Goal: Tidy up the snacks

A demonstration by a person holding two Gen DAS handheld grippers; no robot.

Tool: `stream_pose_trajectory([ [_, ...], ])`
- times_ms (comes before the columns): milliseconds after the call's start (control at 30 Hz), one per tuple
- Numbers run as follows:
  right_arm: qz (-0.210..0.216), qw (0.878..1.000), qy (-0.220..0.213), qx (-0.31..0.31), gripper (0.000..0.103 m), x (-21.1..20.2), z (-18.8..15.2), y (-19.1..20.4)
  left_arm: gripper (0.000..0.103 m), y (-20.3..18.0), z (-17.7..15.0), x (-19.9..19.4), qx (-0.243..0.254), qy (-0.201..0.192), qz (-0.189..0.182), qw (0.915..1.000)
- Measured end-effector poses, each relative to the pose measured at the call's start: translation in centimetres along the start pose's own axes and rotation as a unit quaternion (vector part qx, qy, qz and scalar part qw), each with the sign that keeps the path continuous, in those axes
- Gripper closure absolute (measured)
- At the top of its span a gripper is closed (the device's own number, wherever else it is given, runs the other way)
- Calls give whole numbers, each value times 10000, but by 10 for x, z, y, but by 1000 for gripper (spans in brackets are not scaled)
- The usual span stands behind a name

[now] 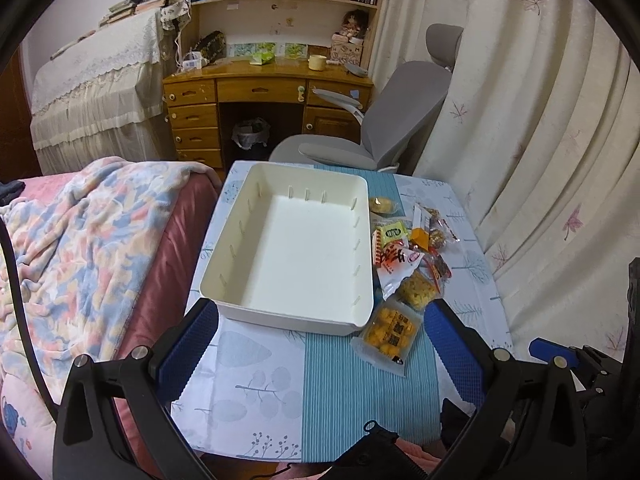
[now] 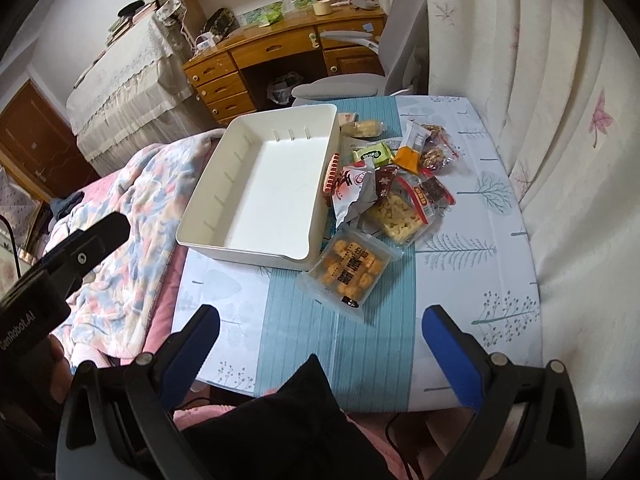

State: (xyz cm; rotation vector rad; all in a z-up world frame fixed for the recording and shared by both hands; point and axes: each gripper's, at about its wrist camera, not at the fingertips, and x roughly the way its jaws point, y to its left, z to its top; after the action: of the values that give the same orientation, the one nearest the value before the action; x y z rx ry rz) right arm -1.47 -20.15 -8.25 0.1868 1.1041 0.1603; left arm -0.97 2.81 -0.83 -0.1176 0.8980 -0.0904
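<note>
both grippers (image 1: 320, 344) (image 2: 320, 344) held wide, empty, low in frame. bin (image 2: 208, 216) centre, nothing inside; snacks (image 2: 384, 184) piled just right. nearest packet (image 2: 348, 268) best pinched by edge, flat.

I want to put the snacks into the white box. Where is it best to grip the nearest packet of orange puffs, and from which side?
Probably the packet of orange puffs is best gripped at its near flat sealed edge, coming from the near side with the right gripper, now open. It lies flat, apart from the pile; the far end sits by the white box.
</note>
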Motion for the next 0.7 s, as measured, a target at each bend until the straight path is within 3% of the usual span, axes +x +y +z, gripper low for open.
stream_pose_trajectory([
  [267, -248, 9991, -151, 301, 1, -2, -22, 5, 1, 16, -15, 5, 90, 282, -305, 9991],
  [700, -607, 9952, -177, 748, 1, 2, -41, -16, 1, 2, -38, 29, 339, 920, -443, 9942],
])
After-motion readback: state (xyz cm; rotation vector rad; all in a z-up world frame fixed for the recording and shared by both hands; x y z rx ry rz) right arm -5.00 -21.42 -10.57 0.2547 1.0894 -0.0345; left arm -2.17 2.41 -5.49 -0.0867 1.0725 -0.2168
